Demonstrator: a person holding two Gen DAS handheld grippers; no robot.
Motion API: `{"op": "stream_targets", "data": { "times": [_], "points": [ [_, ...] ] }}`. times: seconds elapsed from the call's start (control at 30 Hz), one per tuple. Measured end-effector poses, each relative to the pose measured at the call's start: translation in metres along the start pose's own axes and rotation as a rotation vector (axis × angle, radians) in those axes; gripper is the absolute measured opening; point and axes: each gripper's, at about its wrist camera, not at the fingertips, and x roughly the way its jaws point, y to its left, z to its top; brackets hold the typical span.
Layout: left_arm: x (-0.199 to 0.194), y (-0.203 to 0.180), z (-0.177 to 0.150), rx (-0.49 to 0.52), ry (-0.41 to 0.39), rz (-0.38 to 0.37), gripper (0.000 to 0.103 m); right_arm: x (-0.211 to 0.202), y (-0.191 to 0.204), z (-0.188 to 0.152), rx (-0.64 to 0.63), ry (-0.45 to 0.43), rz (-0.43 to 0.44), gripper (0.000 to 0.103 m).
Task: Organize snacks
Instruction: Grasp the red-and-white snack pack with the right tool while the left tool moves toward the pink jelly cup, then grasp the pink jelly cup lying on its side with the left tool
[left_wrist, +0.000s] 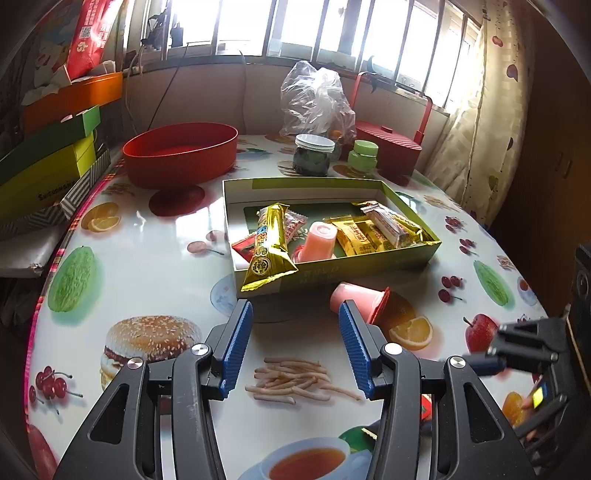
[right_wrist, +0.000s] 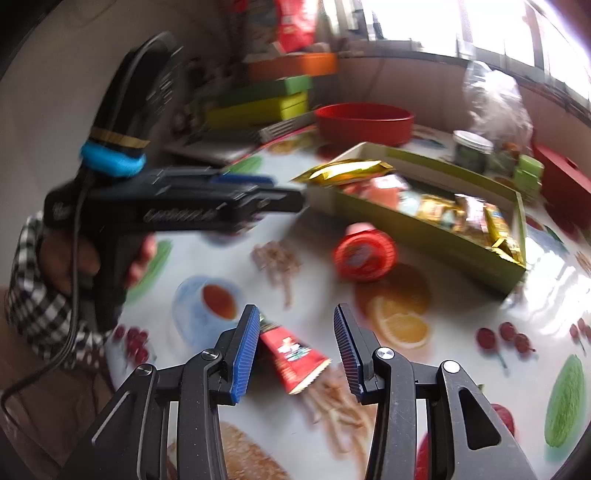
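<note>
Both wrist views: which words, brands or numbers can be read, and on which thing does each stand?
"3+": red bag, top left of the left wrist view.
Yellow-green box: a printed word, too small to read.
Gold packet and other wrappers in the tray: print unreadable.
Red packet: blurred.

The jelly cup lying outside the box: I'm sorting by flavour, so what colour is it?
Pink with a red lid, clearest in the left wrist view.
</note>
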Motion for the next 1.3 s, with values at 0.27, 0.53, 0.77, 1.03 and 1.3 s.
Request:
{"op": "stream_targets", "data": {
  "times": [0.27,0.53,0.77,1.03,1.3],
  "points": [
    [-0.001,-0.002,-0.001,-0.002,0.005,-0.001,0.05,0.015,0.015,-0.012,-0.057,0.061,-0.014,0.043],
    [0.001,-0.004,-0.001,-0.004,0.012,-0.008,0.05,0.025,0.022,-0.016,-0.112,0.104,-0.125,0.044],
    [0.005,-0.011,-0.001,-0.004,0.021,-0.028,0.05,0.021,0.017,-0.02,-0.081,0.082,-0.164,0.031],
    [0.015,-0.026,0.002,0.015,0.033,-0.052,0.06,0.007,0.008,-0.029,-0.04,0.053,-0.232,0.023],
    [0.034,-0.045,0.002,0.06,0.074,-0.04,0.06,-0.008,-0.016,-0.034,0.056,0.02,-0.283,0.023]
  ]
}}
